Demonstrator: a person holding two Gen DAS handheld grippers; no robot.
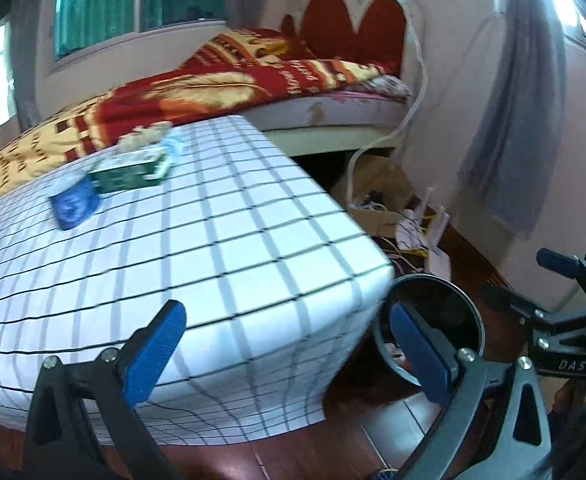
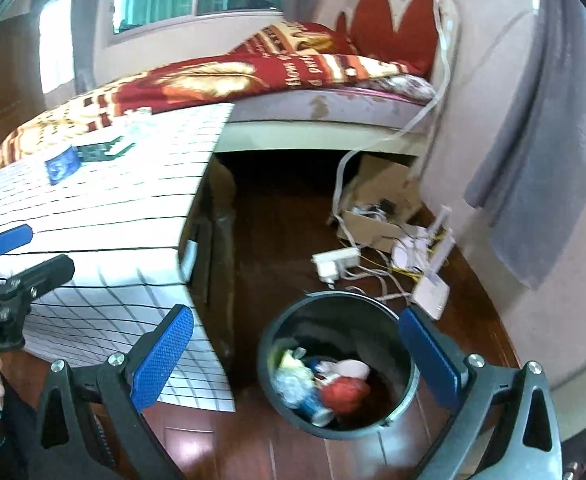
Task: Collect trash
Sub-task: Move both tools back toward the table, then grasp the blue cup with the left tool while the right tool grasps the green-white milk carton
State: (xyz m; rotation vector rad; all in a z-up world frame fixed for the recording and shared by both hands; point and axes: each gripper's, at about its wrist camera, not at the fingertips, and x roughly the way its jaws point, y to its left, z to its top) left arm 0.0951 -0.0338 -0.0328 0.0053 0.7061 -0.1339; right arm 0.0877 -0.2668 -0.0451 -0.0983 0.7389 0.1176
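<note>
Left gripper (image 1: 289,354): fingers apart, nothing held, at the table (image 1: 221,248) corner.
Right gripper (image 2: 297,356): fingers apart, nothing held, over the bin (image 2: 407,392) beside the table.
Advice: the person should reach the blue cup (image 1: 73,204) first, the nearest item on the table.

a bed (image 2: 293,84) with a red and gold blanket (image 1: 213,84) fills twelve o'clock under a window (image 1: 133,0). at two o'clock a grey curtain (image 2: 541,152) hangs; below it, a cardboard box (image 2: 377,208), power strip (image 2: 335,261) and white router (image 2: 433,286) lie on the wooden floor (image 2: 277,232).
</note>
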